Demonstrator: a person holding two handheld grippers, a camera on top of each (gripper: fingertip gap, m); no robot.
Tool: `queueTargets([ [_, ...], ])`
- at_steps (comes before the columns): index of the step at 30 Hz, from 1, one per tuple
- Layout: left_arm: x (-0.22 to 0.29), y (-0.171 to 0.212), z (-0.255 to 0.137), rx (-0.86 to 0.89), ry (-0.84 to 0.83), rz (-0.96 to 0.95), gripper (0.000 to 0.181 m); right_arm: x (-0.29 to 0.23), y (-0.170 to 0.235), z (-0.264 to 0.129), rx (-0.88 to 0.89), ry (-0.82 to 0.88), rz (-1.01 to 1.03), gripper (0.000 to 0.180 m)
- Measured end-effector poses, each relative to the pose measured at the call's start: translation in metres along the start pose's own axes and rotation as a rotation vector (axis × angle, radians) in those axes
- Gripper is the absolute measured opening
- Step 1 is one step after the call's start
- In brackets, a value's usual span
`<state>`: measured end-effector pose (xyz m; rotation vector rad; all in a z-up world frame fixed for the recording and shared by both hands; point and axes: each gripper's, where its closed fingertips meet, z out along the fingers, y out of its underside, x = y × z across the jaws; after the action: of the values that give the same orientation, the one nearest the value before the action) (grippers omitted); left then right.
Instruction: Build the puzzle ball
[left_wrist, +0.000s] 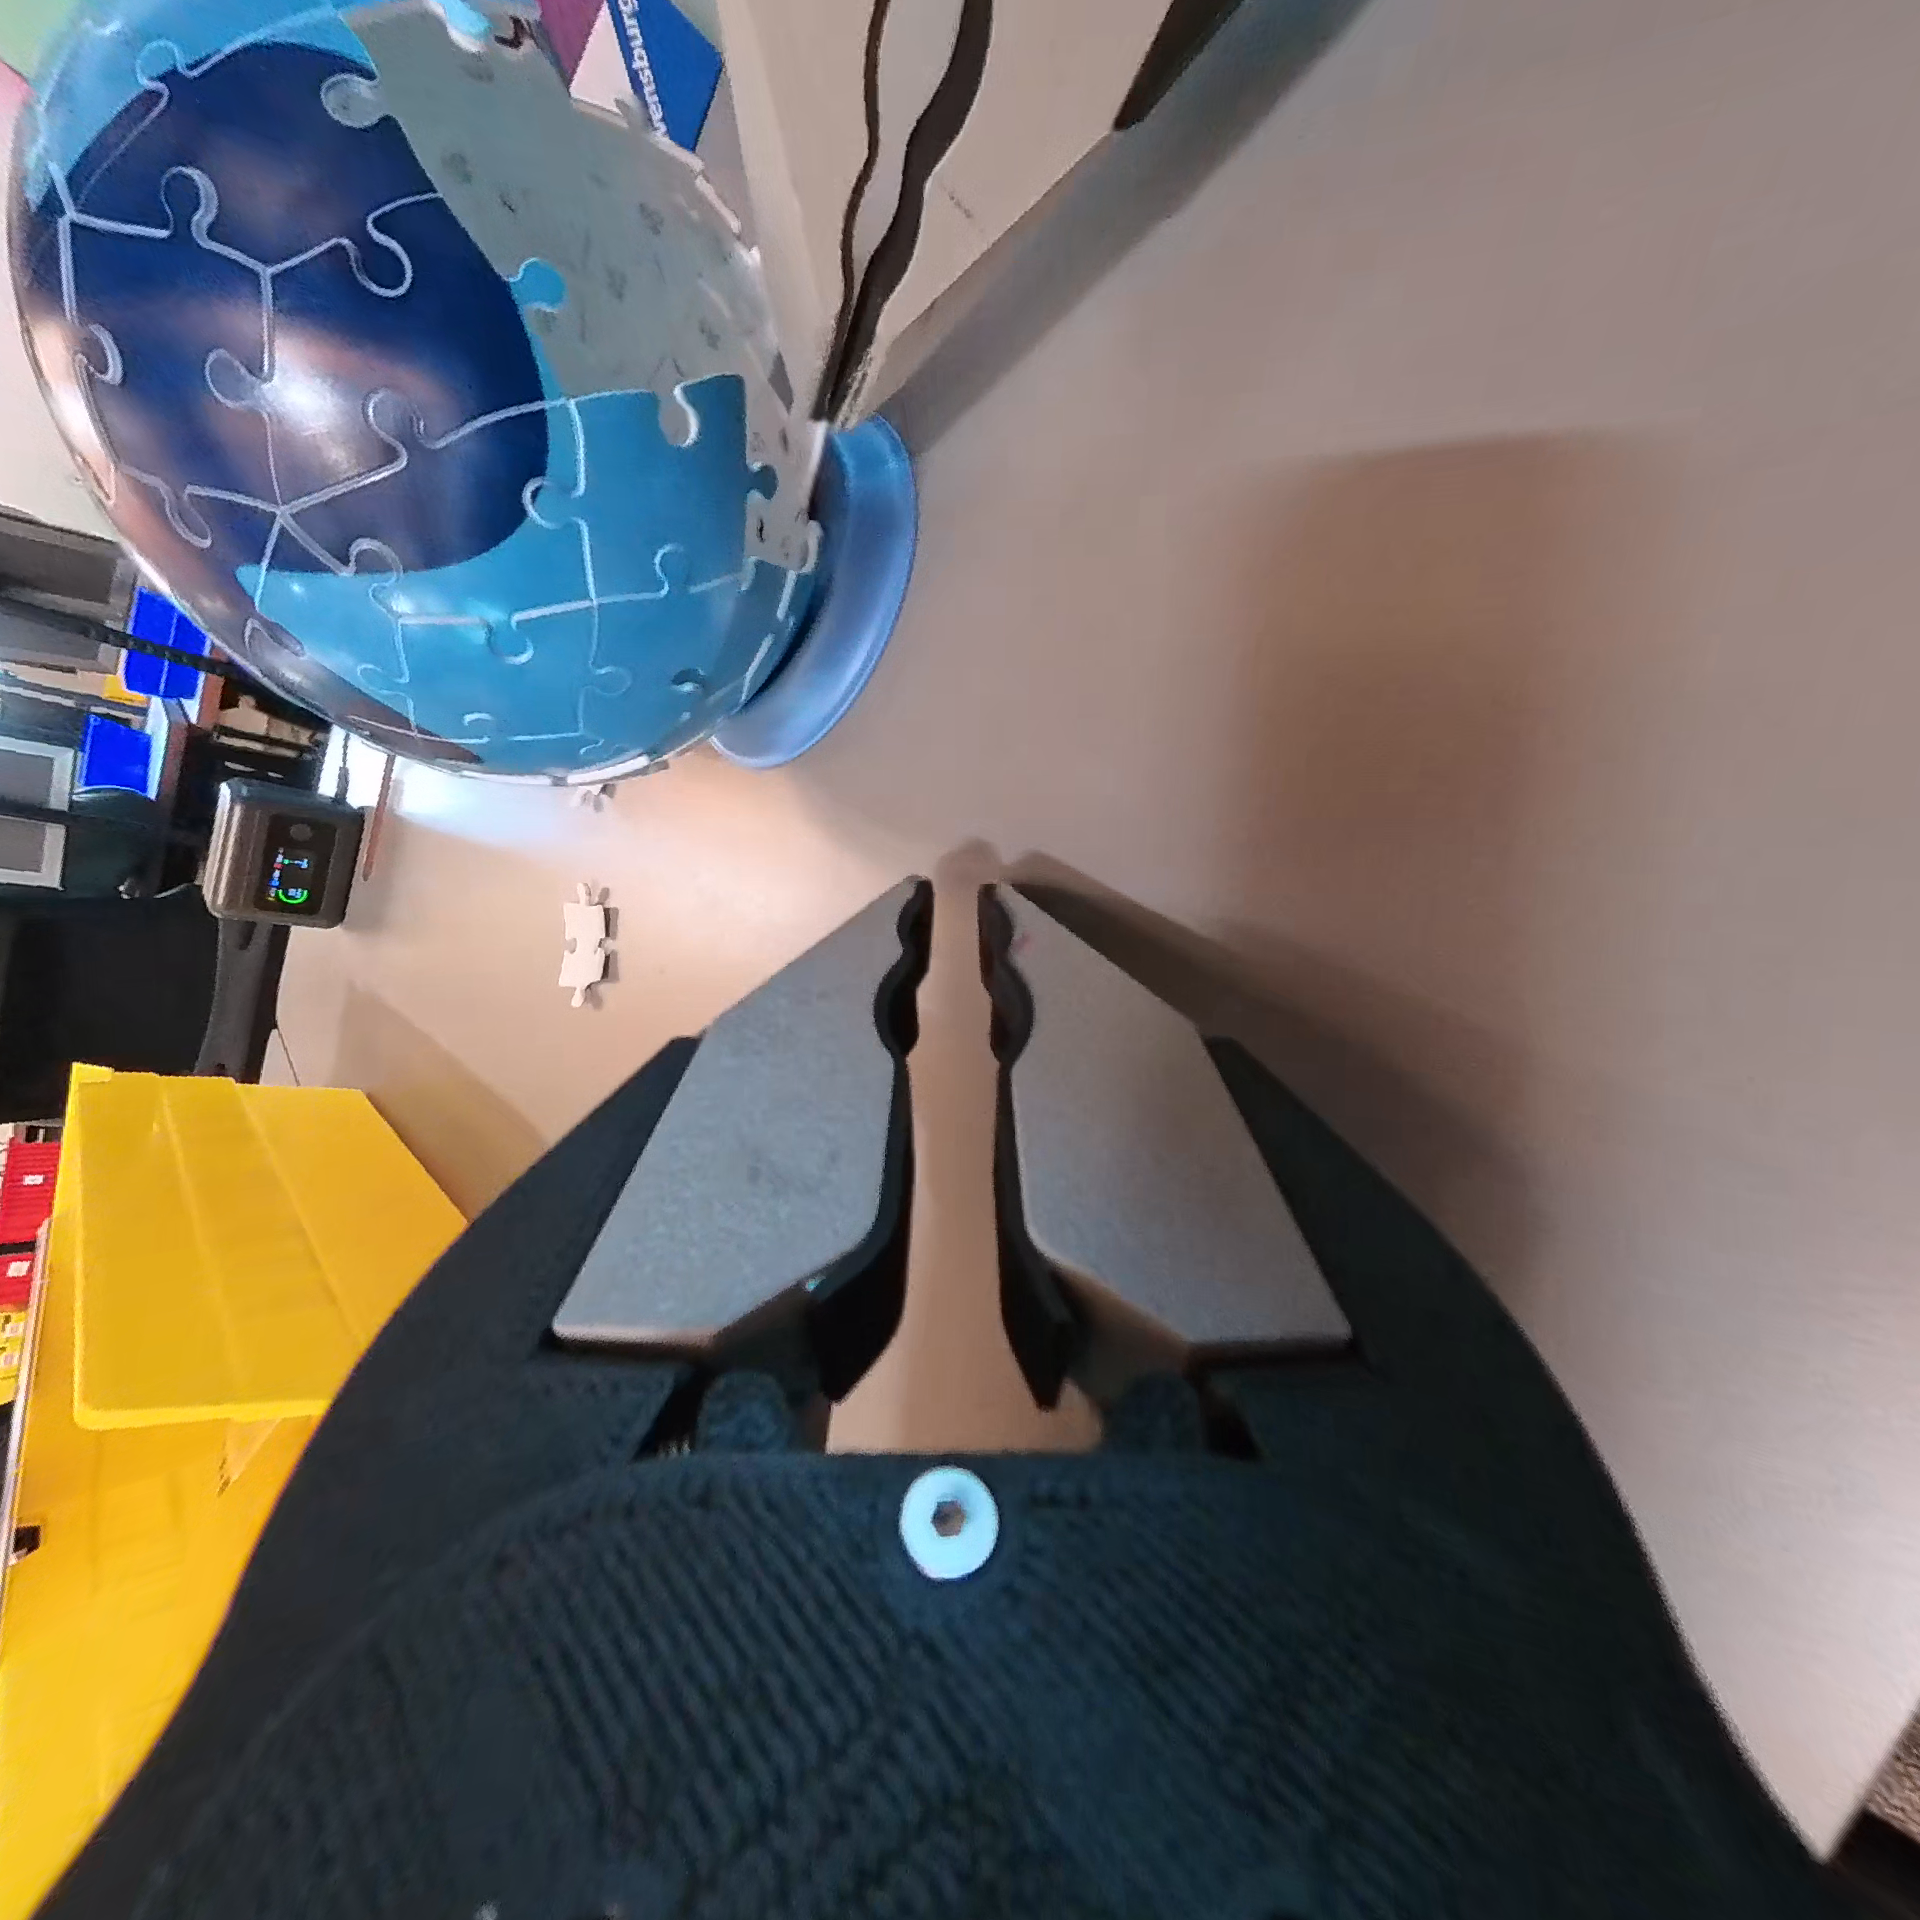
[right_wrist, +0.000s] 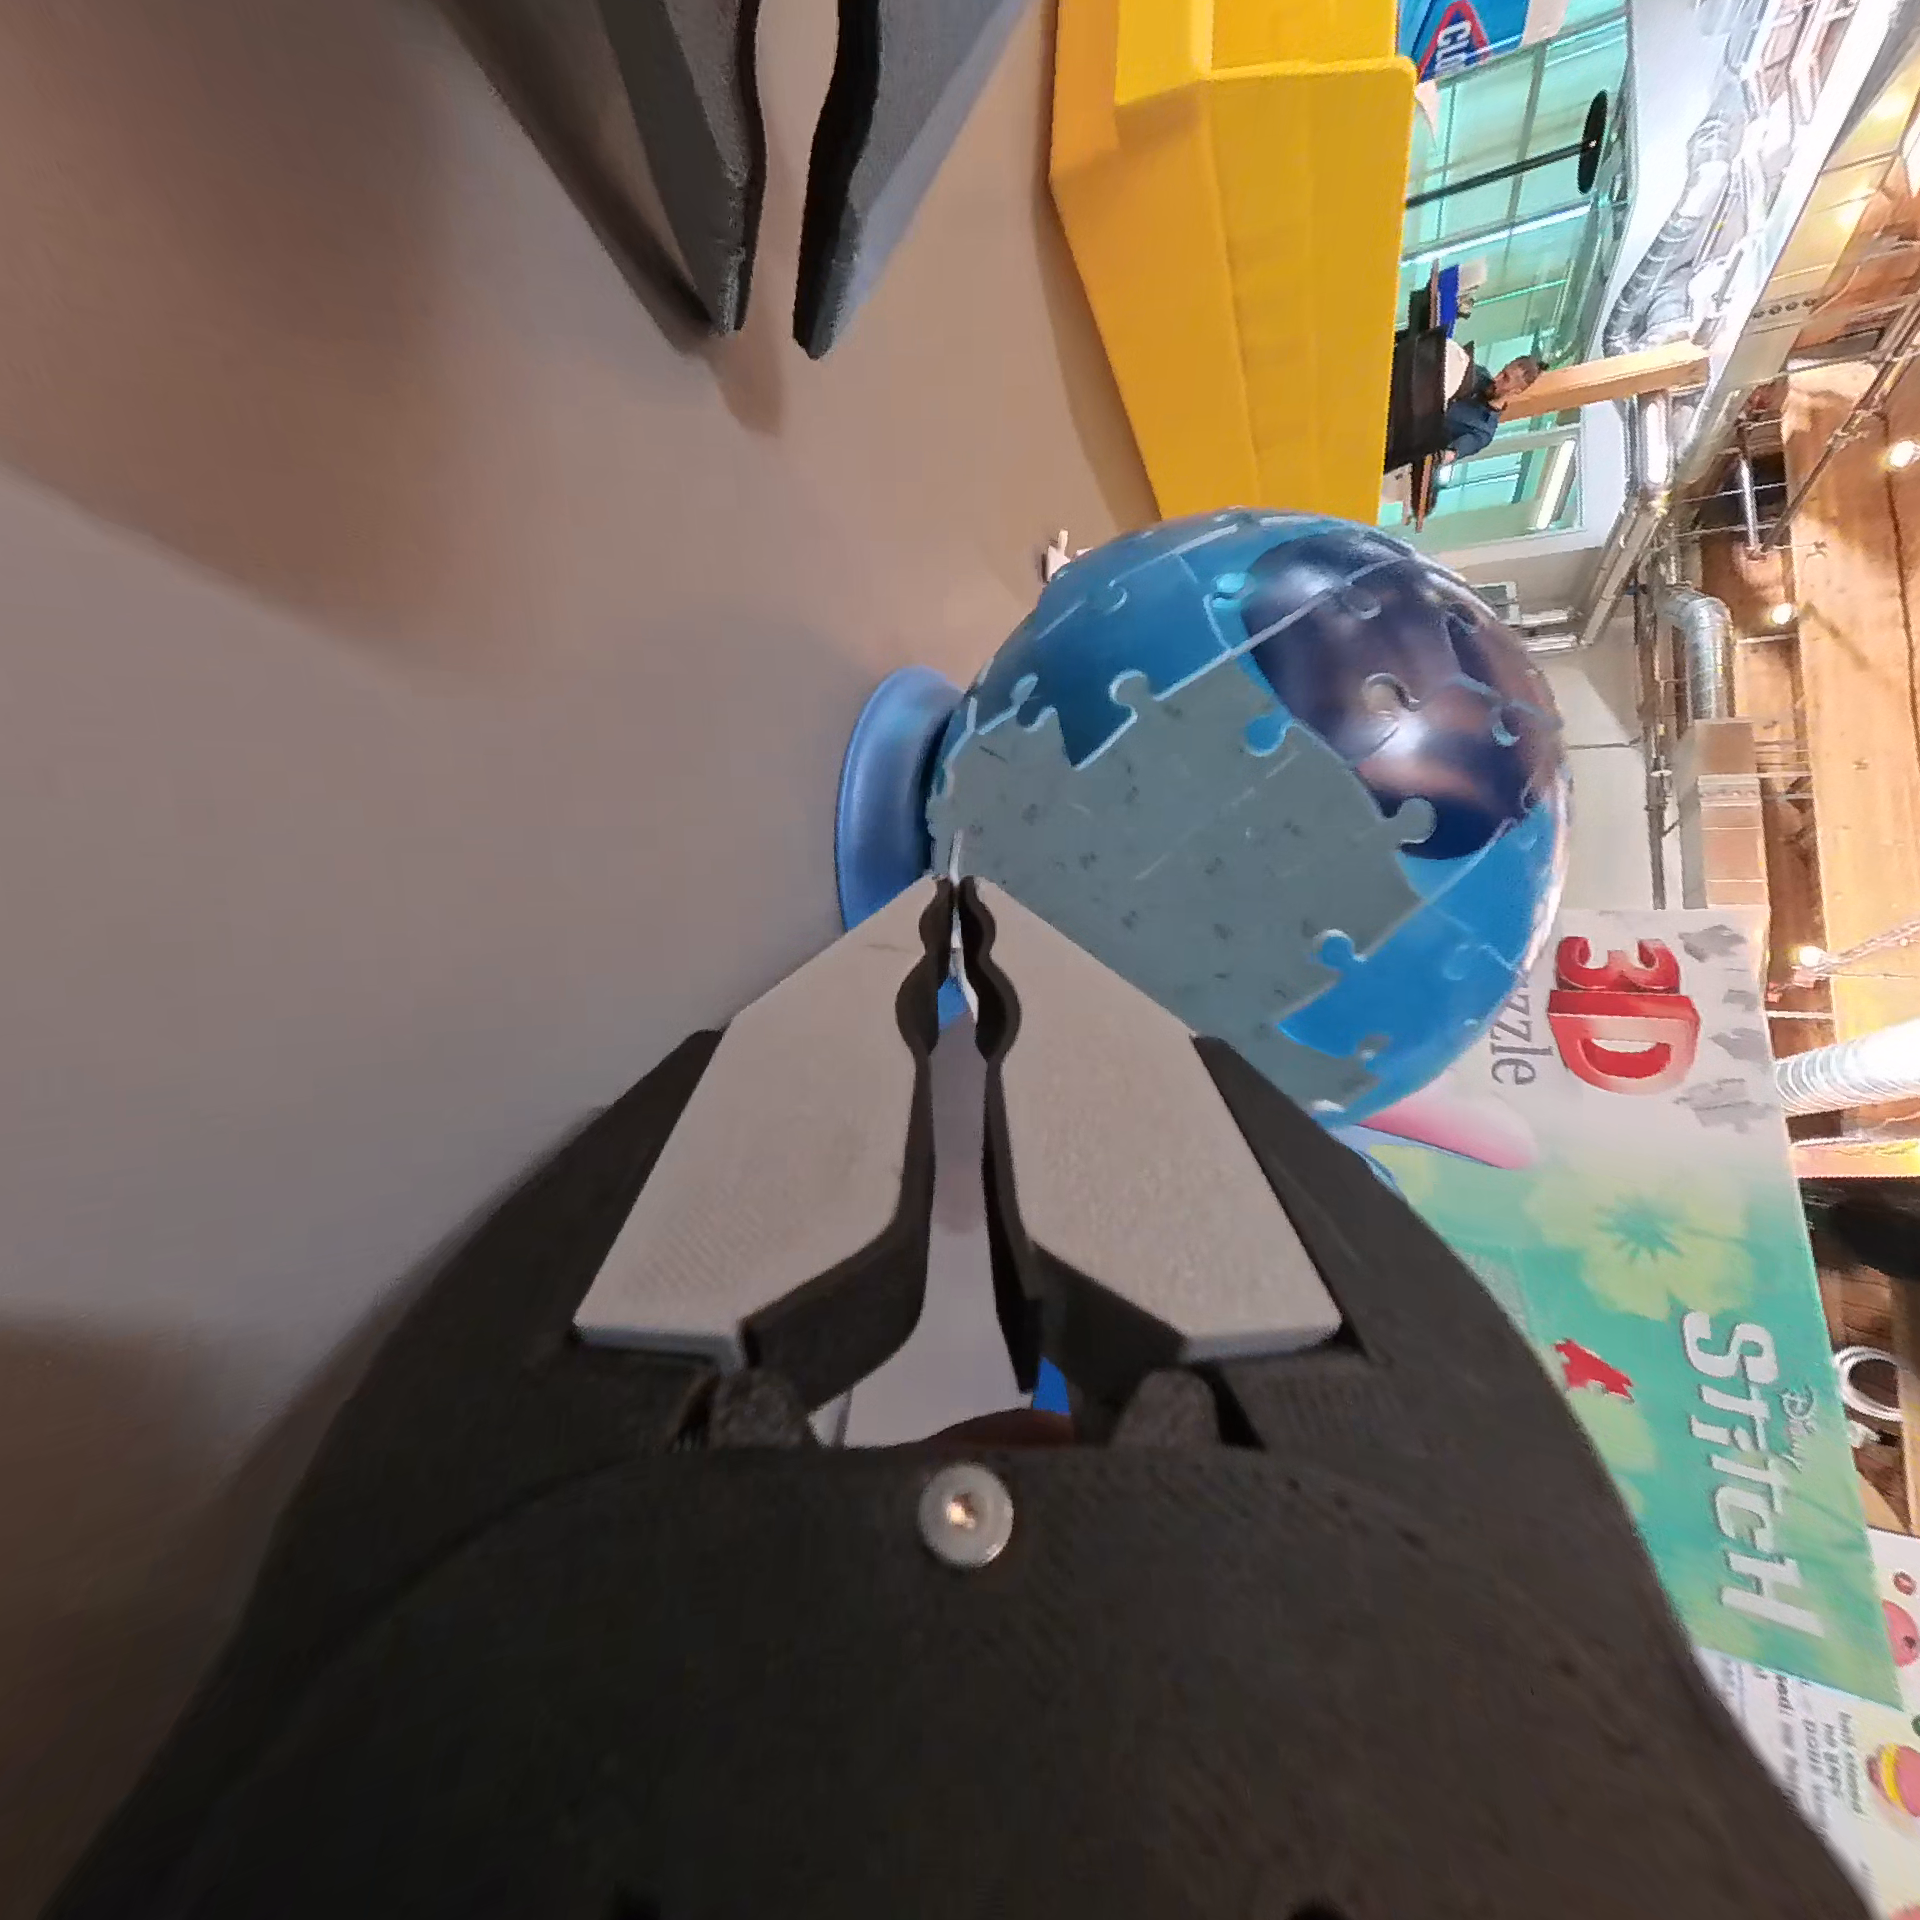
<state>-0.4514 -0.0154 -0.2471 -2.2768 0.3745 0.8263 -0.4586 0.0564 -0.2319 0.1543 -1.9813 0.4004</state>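
The puzzle ball (left_wrist: 312, 416) is blue, with a patch of grey pieces, and sits on a blue stand (left_wrist: 862, 582) on the table. It also shows in the right wrist view (right_wrist: 1299, 810) on its stand (right_wrist: 883, 800). My right gripper (right_wrist: 956, 904) is shut on a thin puzzle piece (right_wrist: 954, 951) and holds its edge against the ball's grey patch, next to the stand. In the left wrist view the right gripper (left_wrist: 831, 405) shows at the ball's base. My left gripper (left_wrist: 951, 894) is empty, its jaws a narrow gap apart, over bare table away from the ball. It shows far off in the right wrist view (right_wrist: 774, 332).
A loose pale puzzle piece (left_wrist: 585, 943) lies on the table between the ball and a yellow bin (left_wrist: 208, 1247), also seen in the right wrist view (right_wrist: 1247, 260). The puzzle box (right_wrist: 1662, 1299) lies beside the ball. A small grey device with a lit screen (left_wrist: 281, 862) stands at the table's edge.
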Motion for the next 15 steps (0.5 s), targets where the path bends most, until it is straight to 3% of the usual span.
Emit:
queueTargets([
  [15, 0.0, 0.003, 0.002, -0.016, 0.049, -0.036, 0.001, -0.001, 0.002, 0.018, -0.072, -0.103, 0.09, 0.0],
])
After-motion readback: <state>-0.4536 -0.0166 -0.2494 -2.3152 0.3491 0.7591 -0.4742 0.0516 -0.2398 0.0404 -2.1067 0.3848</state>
